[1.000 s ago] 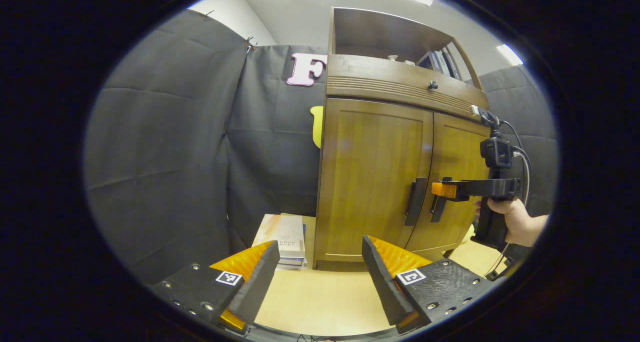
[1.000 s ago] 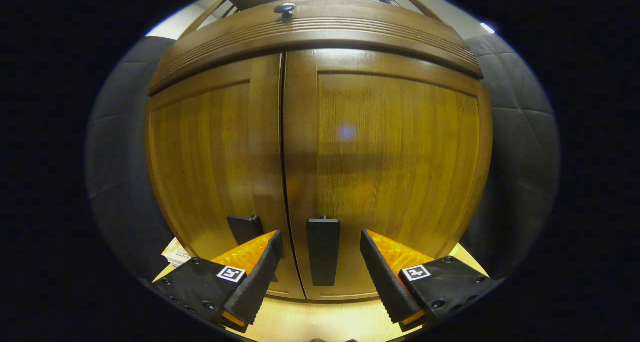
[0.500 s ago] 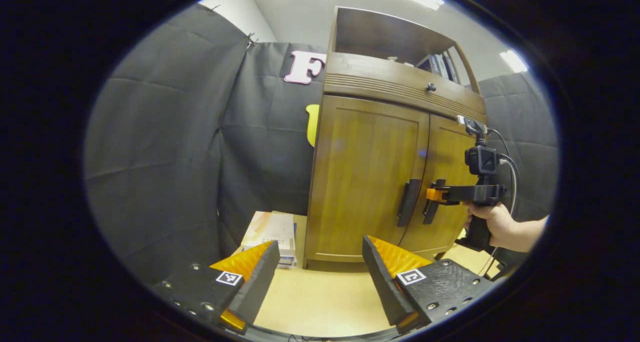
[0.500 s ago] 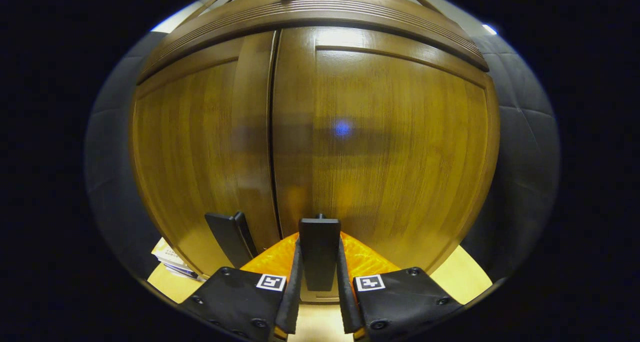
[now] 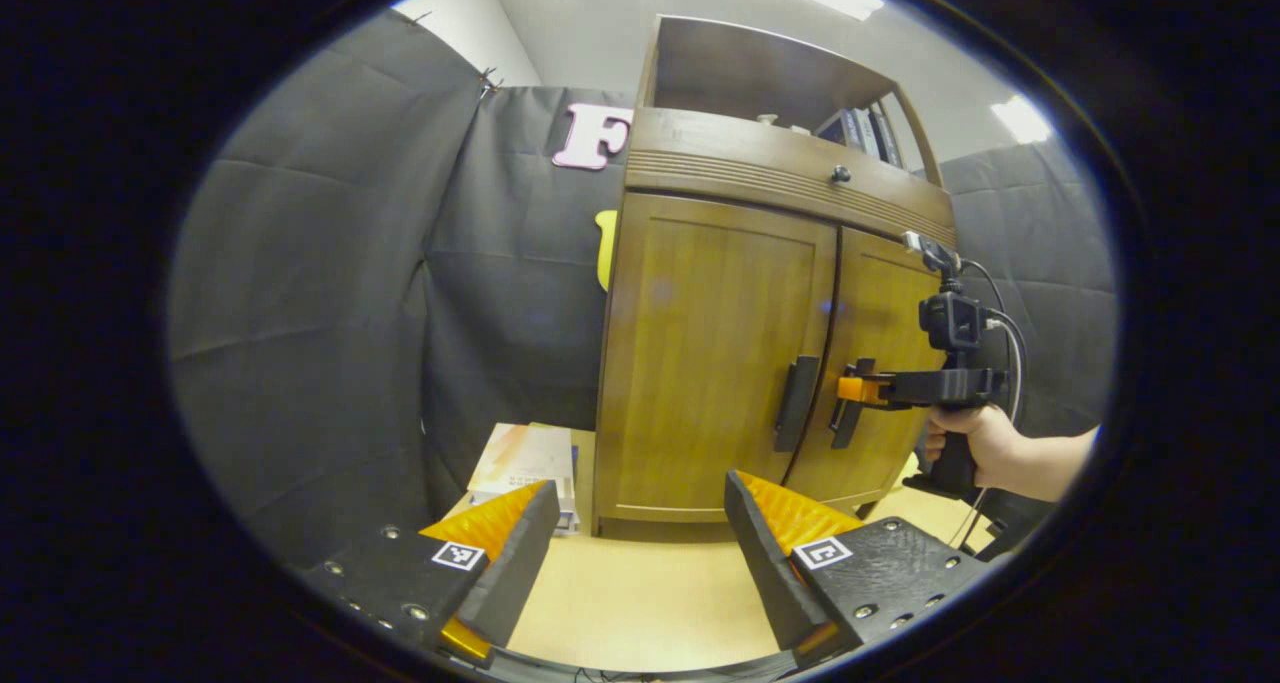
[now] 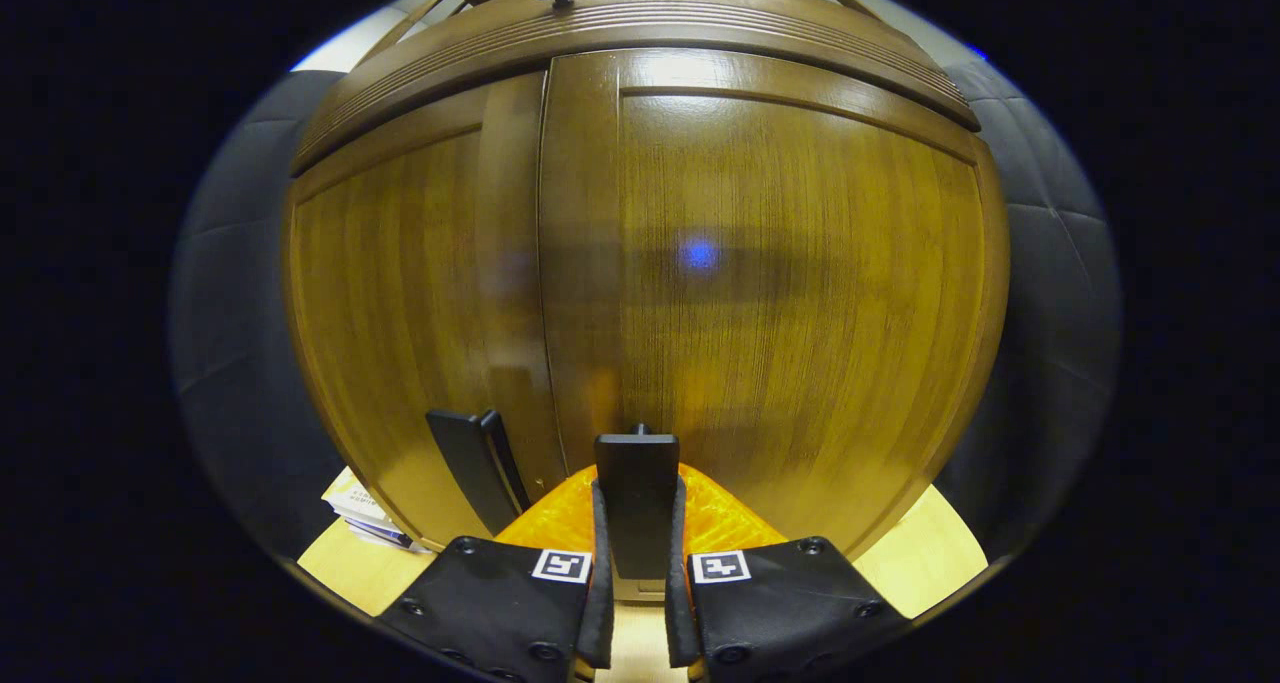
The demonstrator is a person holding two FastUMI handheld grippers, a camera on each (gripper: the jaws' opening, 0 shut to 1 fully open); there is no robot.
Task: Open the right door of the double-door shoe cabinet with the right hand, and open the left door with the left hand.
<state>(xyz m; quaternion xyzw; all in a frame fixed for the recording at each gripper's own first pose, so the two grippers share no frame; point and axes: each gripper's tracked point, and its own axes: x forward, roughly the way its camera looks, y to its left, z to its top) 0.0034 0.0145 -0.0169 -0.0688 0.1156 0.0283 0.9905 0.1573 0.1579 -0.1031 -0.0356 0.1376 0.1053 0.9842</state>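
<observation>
Shoe cabinet (image 5: pixel 720 343): brown wood, dark handles, doors shut.

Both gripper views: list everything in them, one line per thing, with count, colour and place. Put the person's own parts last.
Shoe cabinet: one, brown wood, standing on the light tabletop against the black cloth wall.
Doors: two, brown; left door shut, right door with its inner edge slightly proud of the left.
Door handles: two, black, upright bars by the centre seam; left handle, right handle.
Drawer knob: one, dark, on the ribbed band above the doors.
Books on top shelf: several, dark, upright at the right.
Stacked books: a few, pale covers, flat on the tabletop left of the cabinet.
Tabletop: one, light wood.
Left tongs: open, low before the cabinet.
Right tongs: shut on the right handle.
Hand: one, holding the right tongs' grip.
</observation>
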